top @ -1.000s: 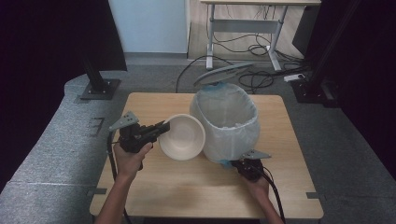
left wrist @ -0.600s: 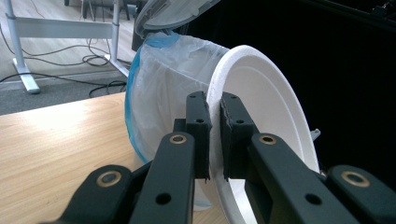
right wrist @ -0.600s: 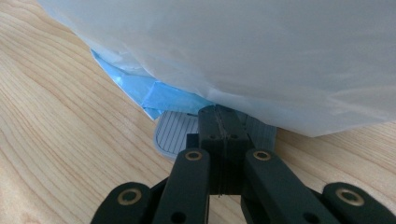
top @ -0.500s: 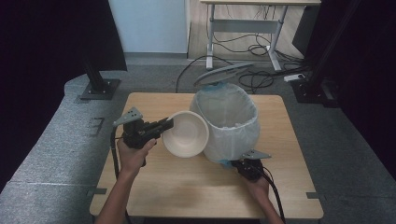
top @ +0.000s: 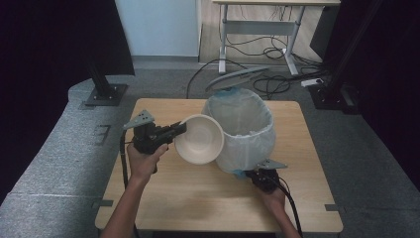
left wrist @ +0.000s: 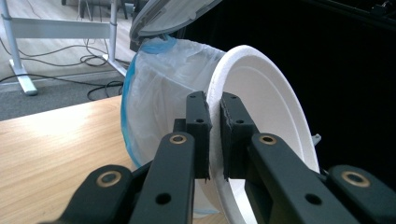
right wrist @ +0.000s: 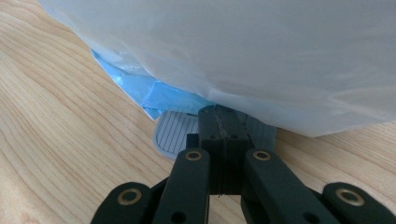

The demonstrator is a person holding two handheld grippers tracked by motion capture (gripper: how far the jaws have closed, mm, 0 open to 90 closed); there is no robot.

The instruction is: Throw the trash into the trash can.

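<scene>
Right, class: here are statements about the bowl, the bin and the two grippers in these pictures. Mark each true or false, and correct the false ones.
1. The left gripper grips the white bowl by its rim. True.
2. The bowl lies flat on the table. False: it is held up, tilted on edge beside the bin.
3. The pedal bin has its lid raised. True.
4. The right gripper is wide open. False: its jaws are shut, resting on the bin's grey pedal.
</scene>
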